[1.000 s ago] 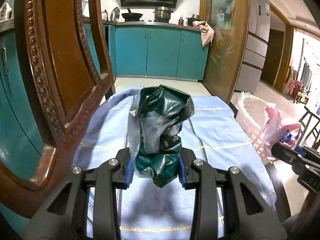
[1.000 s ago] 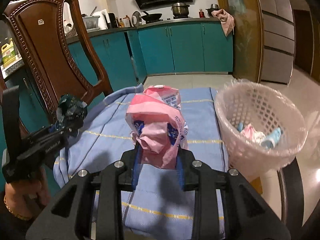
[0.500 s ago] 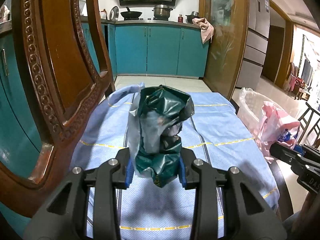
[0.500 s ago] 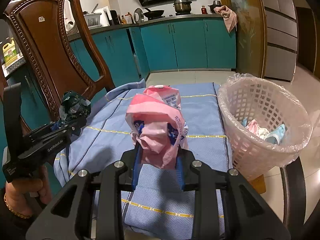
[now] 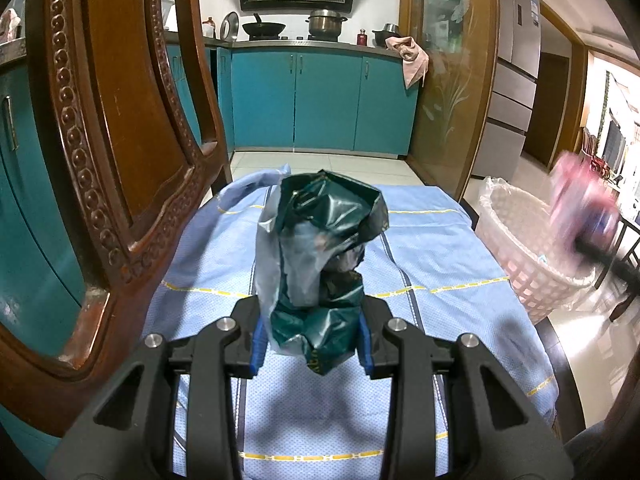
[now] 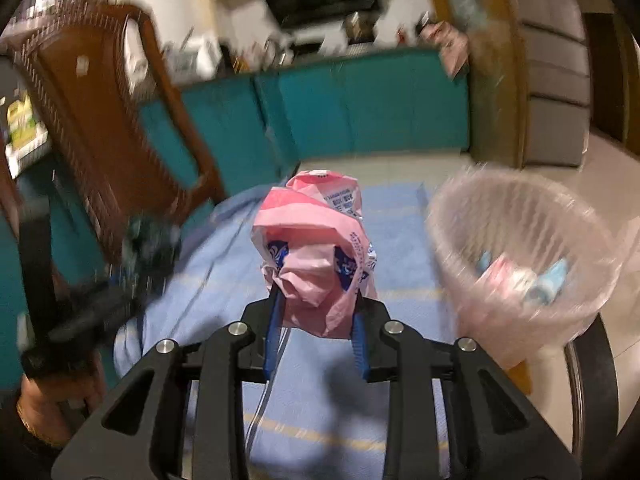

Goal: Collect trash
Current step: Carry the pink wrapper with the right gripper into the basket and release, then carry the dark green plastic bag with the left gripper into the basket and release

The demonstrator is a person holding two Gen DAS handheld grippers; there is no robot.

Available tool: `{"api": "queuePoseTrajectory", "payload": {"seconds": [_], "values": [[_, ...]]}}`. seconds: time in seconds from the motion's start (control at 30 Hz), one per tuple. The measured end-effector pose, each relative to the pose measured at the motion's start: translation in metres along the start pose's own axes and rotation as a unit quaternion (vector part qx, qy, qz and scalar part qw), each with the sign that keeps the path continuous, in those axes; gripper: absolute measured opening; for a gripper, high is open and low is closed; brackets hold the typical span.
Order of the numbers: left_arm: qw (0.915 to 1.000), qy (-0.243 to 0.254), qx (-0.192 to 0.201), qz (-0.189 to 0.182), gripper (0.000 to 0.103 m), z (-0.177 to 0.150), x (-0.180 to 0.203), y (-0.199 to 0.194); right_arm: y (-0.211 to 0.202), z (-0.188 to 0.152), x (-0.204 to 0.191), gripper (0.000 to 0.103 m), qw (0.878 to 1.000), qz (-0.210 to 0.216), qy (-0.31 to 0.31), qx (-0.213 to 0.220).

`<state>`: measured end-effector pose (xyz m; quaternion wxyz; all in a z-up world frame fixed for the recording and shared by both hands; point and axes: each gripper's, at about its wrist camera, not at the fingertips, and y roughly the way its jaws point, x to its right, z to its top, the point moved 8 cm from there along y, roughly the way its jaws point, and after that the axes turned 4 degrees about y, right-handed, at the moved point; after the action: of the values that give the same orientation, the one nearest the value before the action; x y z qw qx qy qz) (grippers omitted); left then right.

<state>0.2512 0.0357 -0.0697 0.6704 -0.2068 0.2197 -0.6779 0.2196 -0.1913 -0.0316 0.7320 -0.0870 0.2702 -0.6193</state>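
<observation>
Three wrappers (image 6: pixel 520 276) inside basket (image 6: pixel 472 216)

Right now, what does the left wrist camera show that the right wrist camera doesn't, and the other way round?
Only the left wrist view shows the left gripper clamped up close on the crumpled dark green wrapper. Only the right wrist view shows the trash lying inside the basket, and the right gripper clamped close up on the pink wrapper. Both show the blue tablecloth, the carved wooden chair and the teal cabinets.
</observation>
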Motion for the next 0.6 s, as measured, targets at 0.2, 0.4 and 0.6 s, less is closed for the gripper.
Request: {"api": "queuePoseTrajectory", "payload": {"seconds": [0.2,0.4,0.6], "values": [[1.0000,-0.003,-0.002,0.002,0.036,0.000,-0.002,0.000,0.016,0.050,0.101,0.045,0.991,-0.093,0.074,0.067],[0.9999,0.002,-0.008,0.008,0.036,-0.002,-0.004,0.003,0.019,0.028,0.153,0.088,0.978,-0.102,0.178,0.034],[0.9996,0.017,-0.018,0.015,0.037,-0.006,0.004,0.008,-0.018,0.003,0.124,0.100,0.974,-0.083,0.206,0.036]]}}
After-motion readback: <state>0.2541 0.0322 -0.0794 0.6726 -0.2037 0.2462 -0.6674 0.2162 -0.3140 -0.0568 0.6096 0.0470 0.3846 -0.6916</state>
